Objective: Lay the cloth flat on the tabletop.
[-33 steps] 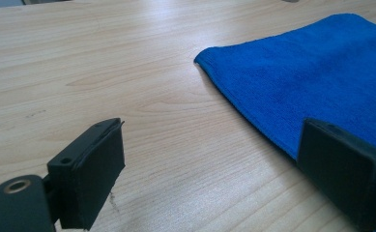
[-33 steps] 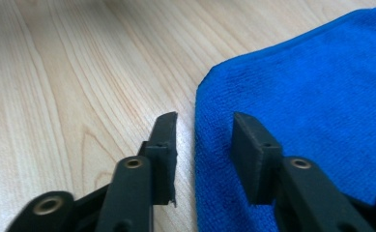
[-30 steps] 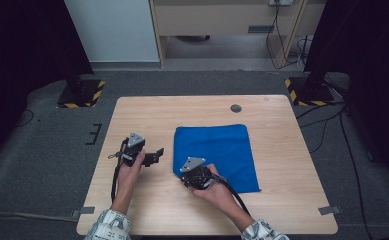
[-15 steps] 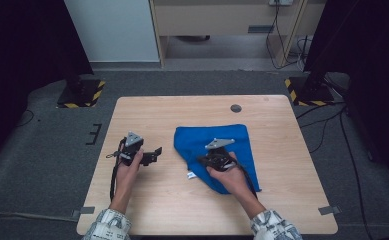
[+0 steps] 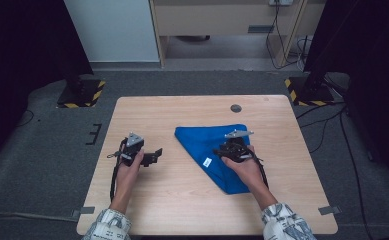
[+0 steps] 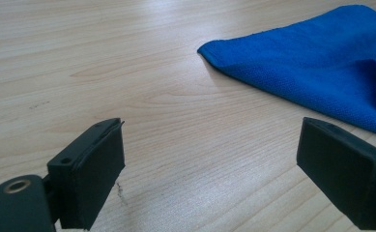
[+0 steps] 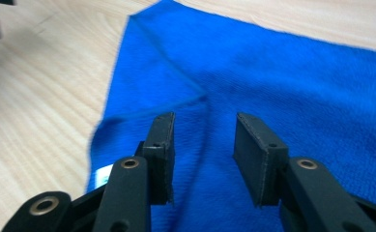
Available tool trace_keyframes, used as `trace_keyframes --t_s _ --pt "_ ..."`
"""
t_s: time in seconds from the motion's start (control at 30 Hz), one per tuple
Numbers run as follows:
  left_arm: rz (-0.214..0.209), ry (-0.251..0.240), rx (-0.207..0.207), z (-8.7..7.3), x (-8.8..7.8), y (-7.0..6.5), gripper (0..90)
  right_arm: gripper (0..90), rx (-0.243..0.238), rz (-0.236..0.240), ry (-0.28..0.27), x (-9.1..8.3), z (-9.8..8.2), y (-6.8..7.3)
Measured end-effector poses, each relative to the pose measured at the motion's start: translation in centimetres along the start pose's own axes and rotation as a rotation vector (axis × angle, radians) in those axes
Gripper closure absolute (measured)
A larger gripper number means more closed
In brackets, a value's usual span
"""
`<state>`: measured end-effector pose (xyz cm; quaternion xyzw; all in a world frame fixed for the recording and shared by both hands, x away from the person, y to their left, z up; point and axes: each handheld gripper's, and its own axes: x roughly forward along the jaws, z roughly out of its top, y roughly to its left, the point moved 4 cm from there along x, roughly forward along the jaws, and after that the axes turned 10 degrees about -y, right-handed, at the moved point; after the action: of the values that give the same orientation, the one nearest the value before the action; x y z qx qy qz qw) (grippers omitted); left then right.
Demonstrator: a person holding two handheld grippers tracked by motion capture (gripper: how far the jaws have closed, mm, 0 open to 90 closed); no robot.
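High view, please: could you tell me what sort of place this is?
Probably a lab recording station: a bare wooden table on grey carpet, hazard-striped stand bases either side, cables across the floor.

The blue cloth point(image 7: 292, 82) looked soft, matt and finely woven. The surface point(image 6: 127, 72) was pale, smooth wood with visible grain. The fingers point(image 7: 253, 154) were matt black plastic.
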<state>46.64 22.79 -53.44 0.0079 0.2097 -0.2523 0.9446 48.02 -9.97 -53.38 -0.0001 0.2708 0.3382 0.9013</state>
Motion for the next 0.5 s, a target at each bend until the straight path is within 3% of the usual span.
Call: trace_keyframes --t_s 0.13,0.27,0.4,0.5 --pt "0.001 0.002 0.006 0.0 0.1 -0.1 9.0 64.9 -0.061 0.036 -0.006 -0.2 0.3 2.2" --pt "0.0 0.002 0.005 0.0 0.0 -0.1 9.0 62.4 -0.096 0.069 0.002 0.6 0.5 4.5" --pt "0.0 0.002 0.003 -0.1 0.0 -0.1 9.0 57.7 -0.119 0.058 0.04 1.7 0.4 5.9" --pt "-0.001 -0.002 0.002 0.0 0.0 -0.1 9.0 55.9 -0.131 0.035 0.06 2.6 0.2 6.0"
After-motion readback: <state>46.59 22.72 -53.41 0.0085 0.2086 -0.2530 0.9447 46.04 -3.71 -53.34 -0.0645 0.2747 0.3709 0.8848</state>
